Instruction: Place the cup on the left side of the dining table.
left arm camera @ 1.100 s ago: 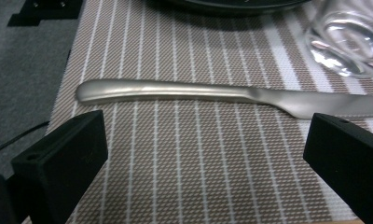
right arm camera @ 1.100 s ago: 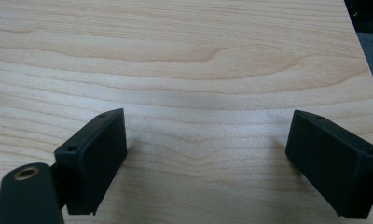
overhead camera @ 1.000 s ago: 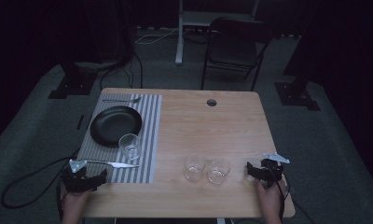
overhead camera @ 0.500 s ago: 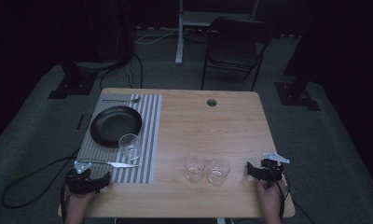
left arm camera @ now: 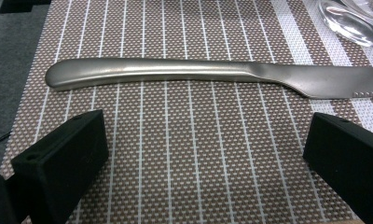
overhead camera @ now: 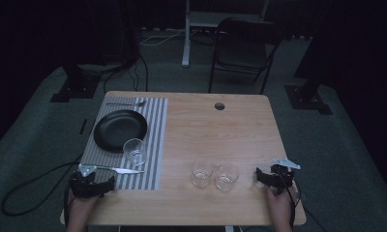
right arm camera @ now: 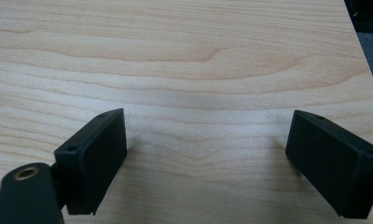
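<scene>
From the high view, a wooden table [overhead camera: 230,145] carries a striped placemat [overhead camera: 155,140] on its left side. On the mat sit a black plate [overhead camera: 120,129], a clear glass [overhead camera: 134,151] just beside the plate's near rim, a fork [overhead camera: 126,103] along the far edge, and a knife [overhead camera: 119,169] lying crosswise near the front edge. Two more glasses [overhead camera: 214,175] stand side by side on bare wood toward the right. The left gripper [overhead camera: 104,185] rests at the mat's near left corner, just short of the knife, held by a hand [overhead camera: 80,212]. The right gripper [overhead camera: 259,178] sits low over the table's right front, near the pair of glasses, with the other hand [overhead camera: 278,205] behind it.

In the left gripper view, the jaws stand wide apart, empty, over the mat, and the knife's handle [left arm camera: 147,74] lies across just ahead of them, apart from both. The base of a glass [left arm camera: 352,21] shows at the top right corner.

In the right gripper view, the jaws are spread wide over bare wood [right arm camera: 198,70], holding nothing
</scene>
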The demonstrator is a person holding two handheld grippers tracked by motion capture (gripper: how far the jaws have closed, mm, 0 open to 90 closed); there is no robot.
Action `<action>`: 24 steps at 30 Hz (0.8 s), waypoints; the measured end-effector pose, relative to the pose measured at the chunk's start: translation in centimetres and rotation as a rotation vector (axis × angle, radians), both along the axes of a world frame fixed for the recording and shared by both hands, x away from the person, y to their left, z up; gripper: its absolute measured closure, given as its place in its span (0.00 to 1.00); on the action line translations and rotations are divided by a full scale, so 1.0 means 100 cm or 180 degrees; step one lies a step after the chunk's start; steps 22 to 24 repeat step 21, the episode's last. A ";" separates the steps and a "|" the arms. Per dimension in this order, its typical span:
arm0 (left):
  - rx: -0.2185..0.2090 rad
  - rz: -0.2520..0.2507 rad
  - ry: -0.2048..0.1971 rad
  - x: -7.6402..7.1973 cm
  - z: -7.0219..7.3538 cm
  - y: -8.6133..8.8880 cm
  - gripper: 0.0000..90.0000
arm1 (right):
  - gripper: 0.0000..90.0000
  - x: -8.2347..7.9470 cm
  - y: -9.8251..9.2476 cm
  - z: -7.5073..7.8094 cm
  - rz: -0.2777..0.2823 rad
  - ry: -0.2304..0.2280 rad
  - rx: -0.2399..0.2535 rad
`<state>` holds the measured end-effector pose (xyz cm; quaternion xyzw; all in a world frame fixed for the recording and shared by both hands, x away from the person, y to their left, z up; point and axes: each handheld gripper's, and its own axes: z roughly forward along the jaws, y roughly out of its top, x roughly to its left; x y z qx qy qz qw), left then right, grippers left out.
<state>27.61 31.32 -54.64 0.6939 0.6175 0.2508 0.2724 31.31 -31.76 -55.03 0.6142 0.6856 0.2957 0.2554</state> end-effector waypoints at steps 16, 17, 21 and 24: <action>-0.0004 -0.0178 -0.0009 0.002 0.000 0.006 0.00 | 0.13 0.000 0.000 0.000 0.0000 -0.0001 0.0001; -0.0004 -0.0178 -0.0009 0.002 0.000 0.006 0.00 | 0.13 0.000 0.000 0.000 0.0000 -0.0002 0.0001; -0.0002 -0.0178 -0.0009 0.002 0.000 0.006 0.00 | 0.13 0.000 0.000 0.000 0.0000 -0.0002 0.0001; -0.0002 -0.0178 -0.0009 0.002 0.000 0.006 0.00 | 0.13 0.000 0.000 0.000 0.0000 -0.0002 0.0001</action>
